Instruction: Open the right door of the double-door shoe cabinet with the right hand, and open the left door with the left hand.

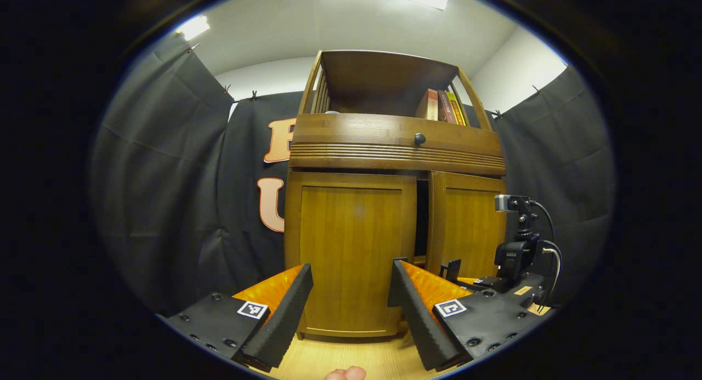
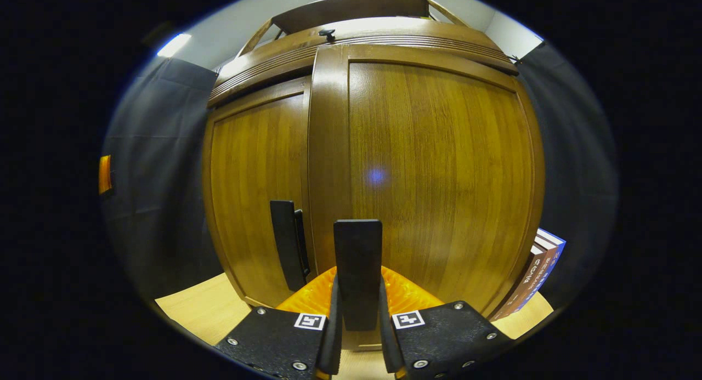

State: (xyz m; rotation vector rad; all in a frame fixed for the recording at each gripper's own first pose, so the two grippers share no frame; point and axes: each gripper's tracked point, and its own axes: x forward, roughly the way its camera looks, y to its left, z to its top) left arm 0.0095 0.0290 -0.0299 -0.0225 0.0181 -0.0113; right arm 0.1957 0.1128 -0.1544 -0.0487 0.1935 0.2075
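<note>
Wooden right door [image 1: 466,226] ajar; book spines [image 1: 445,107] seemingly illegible

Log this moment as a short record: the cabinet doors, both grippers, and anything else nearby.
Cabinet: brown wooden double-door shoe cabinet
Left door: shut
Right door: slightly ajar, dark gap at the centre
Left gripper: jaws wide open, facing the left door, apart from it
Right gripper: jaws close together, low at the right door's inner edge; grip unclear
Extras: upright books on the top shelf
</note>
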